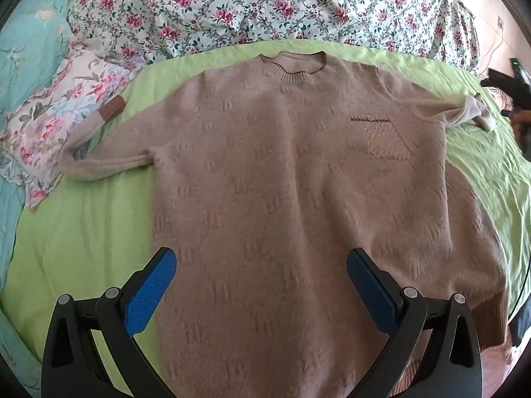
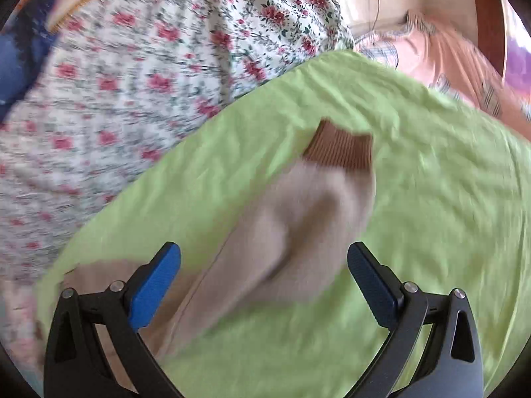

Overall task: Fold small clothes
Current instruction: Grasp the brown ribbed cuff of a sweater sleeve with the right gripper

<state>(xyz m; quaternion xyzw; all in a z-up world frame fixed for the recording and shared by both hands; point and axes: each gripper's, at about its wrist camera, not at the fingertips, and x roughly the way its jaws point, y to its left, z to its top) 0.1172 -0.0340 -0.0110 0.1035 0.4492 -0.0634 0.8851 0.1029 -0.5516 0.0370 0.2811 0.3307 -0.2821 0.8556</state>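
A beige knit sweater (image 1: 298, 179) lies flat, front up, on a green sheet (image 1: 83, 232), collar at the far side. Its left sleeve (image 1: 109, 146) bends back, brown cuff up. My left gripper (image 1: 262, 265) is open and empty above the sweater's lower body. In the right wrist view the right sleeve (image 2: 292, 225) with its brown cuff (image 2: 341, 149) lies on the green sheet (image 2: 448, 232). My right gripper (image 2: 264, 265) is open over that sleeve, holding nothing. It also shows in the left wrist view (image 1: 507, 83) at the far right, beyond the sleeve end.
A floral quilt (image 1: 265, 3) is bunched along the far side of the bed. A floral pillow (image 1: 56, 122) and teal bedding (image 1: 30, 43) lie at the left. In the right wrist view, peach checked cloth (image 2: 464, 59) lies past the bed's far right edge.
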